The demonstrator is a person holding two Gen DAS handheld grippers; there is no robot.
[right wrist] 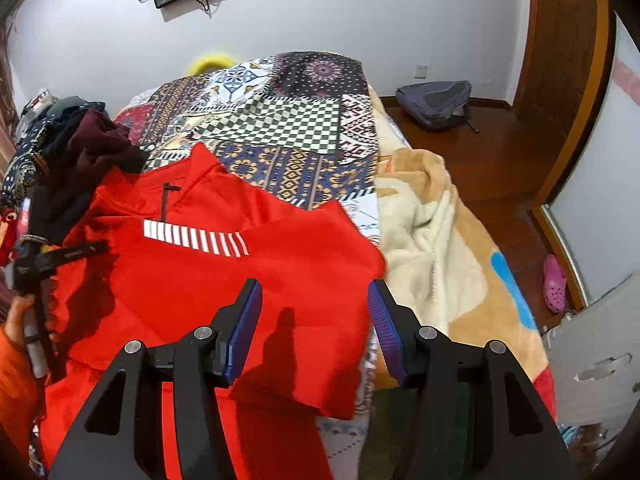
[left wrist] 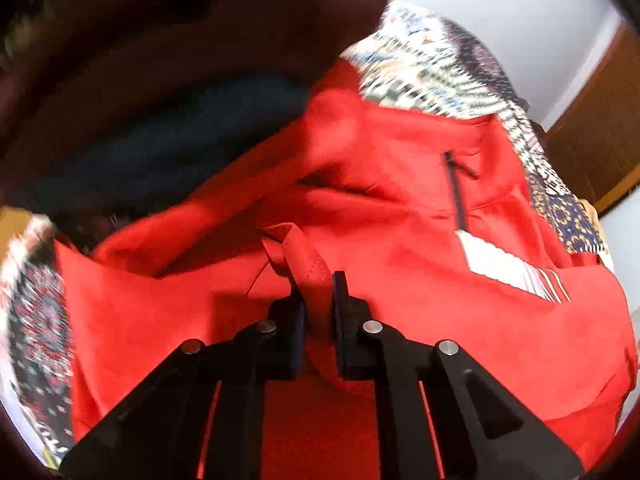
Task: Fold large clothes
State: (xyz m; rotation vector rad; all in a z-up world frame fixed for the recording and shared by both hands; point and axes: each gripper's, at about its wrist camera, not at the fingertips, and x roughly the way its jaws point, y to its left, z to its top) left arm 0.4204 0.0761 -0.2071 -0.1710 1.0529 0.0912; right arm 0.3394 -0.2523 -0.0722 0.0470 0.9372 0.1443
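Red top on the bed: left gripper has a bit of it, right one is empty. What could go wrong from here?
1. The left gripper pinches only a small stitched fold of the red top; it may slip out when lifted.
2. The dark clothes pile touches the top's collar side and could drag along.
3. The right gripper hangs open over the hem, near the cream blanket; it might catch that too.

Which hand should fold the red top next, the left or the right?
Probably the left. The left tongs are already pinched on a fold of the red top, ready to pull it across. The right tongs hang open over it, holding nothing.
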